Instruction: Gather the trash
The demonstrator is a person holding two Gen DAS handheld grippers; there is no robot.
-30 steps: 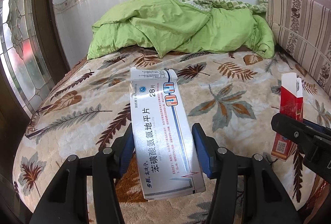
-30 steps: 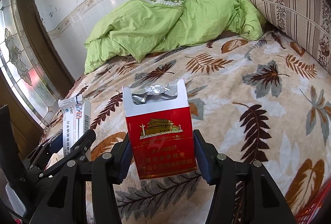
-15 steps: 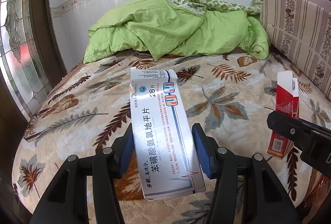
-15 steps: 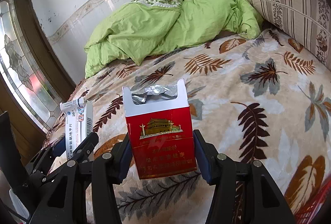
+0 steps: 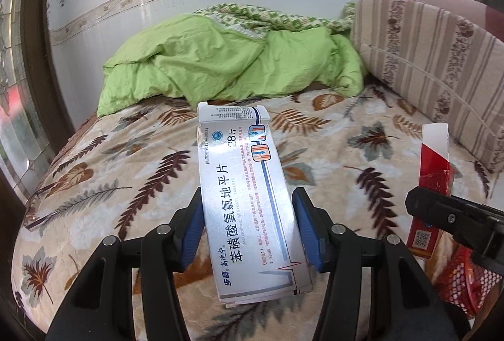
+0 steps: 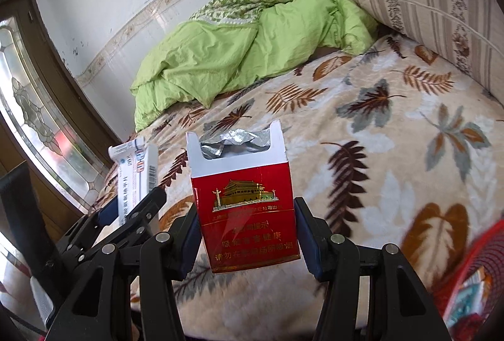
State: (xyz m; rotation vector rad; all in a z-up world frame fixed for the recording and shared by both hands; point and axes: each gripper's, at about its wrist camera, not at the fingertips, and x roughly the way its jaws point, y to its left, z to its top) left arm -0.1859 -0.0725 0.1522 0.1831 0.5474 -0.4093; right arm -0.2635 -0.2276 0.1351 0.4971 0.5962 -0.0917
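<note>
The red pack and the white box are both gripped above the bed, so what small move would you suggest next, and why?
Probably carry the red pack rightward over the red basket at the bed's edge: the right gripper is clamped on it, and the basket sits nearest.

The bed [image 5: 104, 183] is covered by a cream blanket [image 6: 393, 152] printed with brown and grey leaves. A crumpled green quilt [image 5: 220, 67] lies on it at the far end by the wall. A striped cushion [image 5: 434, 64] stands along the right side, touching the quilt.
</note>
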